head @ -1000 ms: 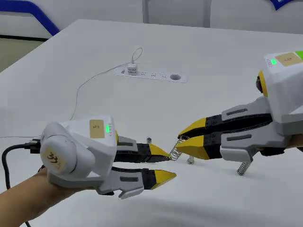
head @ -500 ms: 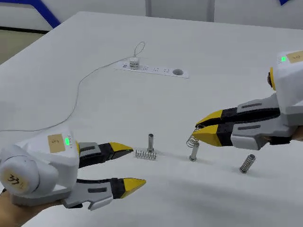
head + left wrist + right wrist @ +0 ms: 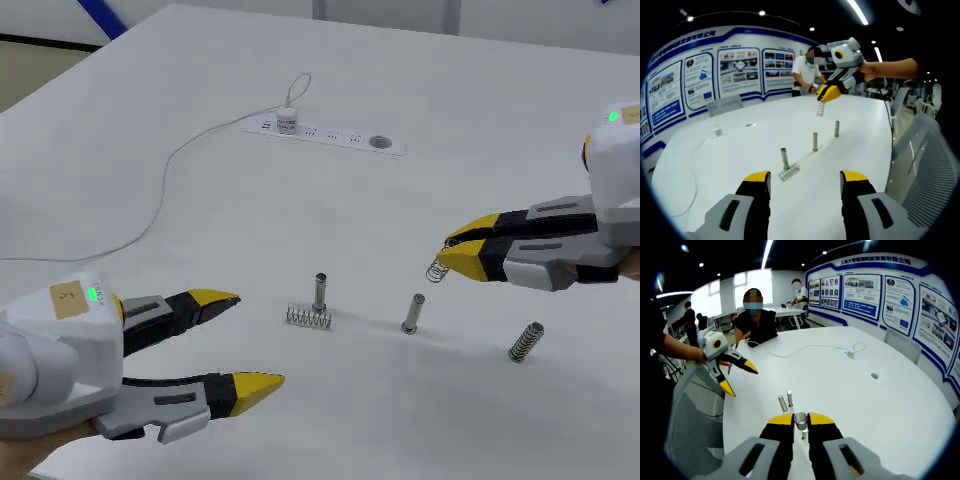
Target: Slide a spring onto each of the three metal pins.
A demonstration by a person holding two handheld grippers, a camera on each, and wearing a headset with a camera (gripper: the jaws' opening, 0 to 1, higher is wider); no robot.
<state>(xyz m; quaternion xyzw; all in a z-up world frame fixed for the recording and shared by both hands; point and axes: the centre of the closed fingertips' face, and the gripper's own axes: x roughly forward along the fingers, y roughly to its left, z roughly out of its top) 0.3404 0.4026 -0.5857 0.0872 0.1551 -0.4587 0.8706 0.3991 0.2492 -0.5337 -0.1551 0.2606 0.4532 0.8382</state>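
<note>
Head cam: high over the table (image 3: 450, 180), pitched forward and down, with the pin (image 3: 320, 290) that has the loose spring (image 3: 308, 318) at its foot sitting mid-frame. Left gripper (image 3: 258, 338) cam: low, close to that pin, facing past it at the right gripper (image 3: 447, 255). Right gripper cam: beyond that pin, higher, facing back over its held spring (image 3: 800, 420) at the left gripper. All three views share that pin and loose spring.

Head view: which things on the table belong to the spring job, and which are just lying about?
Job: left pin, middle pin, spring-covered pin, loose spring, held spring in the right gripper.
Lying about: power strip, plug, white cable.
</note>
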